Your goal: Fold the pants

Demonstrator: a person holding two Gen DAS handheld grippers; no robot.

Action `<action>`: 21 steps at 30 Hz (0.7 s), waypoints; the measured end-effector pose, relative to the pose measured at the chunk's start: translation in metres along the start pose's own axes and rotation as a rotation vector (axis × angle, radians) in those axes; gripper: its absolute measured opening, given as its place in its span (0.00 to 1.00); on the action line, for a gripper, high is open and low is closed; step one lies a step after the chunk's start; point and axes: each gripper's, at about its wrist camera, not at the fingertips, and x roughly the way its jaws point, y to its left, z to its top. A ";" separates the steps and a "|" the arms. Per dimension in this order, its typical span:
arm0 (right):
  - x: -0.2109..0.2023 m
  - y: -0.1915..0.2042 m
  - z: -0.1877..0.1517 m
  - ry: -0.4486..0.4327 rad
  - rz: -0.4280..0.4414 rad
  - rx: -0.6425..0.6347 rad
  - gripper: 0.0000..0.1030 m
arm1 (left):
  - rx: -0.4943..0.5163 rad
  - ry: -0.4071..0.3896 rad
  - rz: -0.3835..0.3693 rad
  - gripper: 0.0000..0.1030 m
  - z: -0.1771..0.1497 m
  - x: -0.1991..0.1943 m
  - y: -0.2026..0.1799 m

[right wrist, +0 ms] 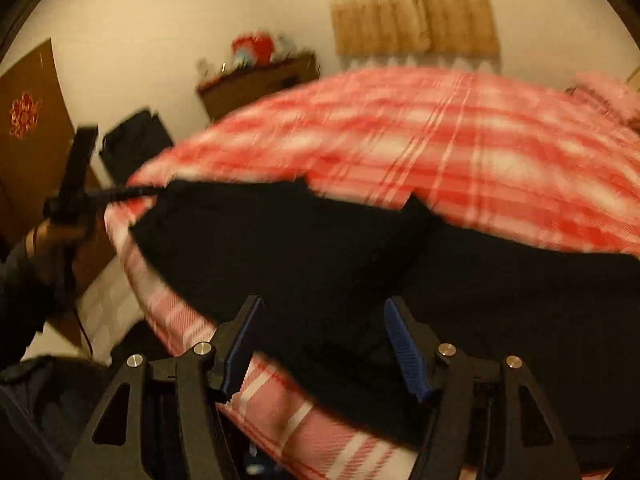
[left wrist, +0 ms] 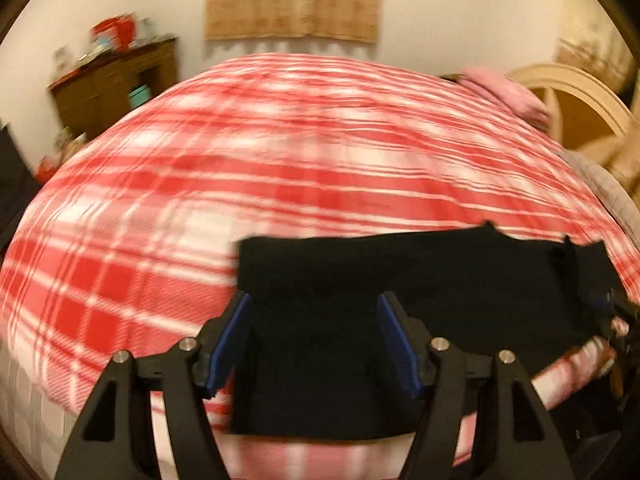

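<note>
Both the left gripper (left wrist: 314,336) and right gripper (right wrist: 320,340) hang released above the pants (left wrist: 360,280), which may slide off the bed (left wrist: 280,152) edge.

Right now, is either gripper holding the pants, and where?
Neither holds anything. The left gripper and the right gripper both hang open over the black pants, which lie on the bed.

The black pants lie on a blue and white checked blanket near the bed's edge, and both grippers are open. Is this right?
Not quite. In both wrist views the blanket is red and white, not blue. The rest holds: the black pants lie near the edge, and the left gripper and right gripper are open.
</note>
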 end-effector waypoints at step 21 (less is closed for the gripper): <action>-0.009 -0.009 -0.006 -0.070 -0.033 0.031 0.62 | -0.022 0.041 -0.050 0.56 -0.008 0.031 0.018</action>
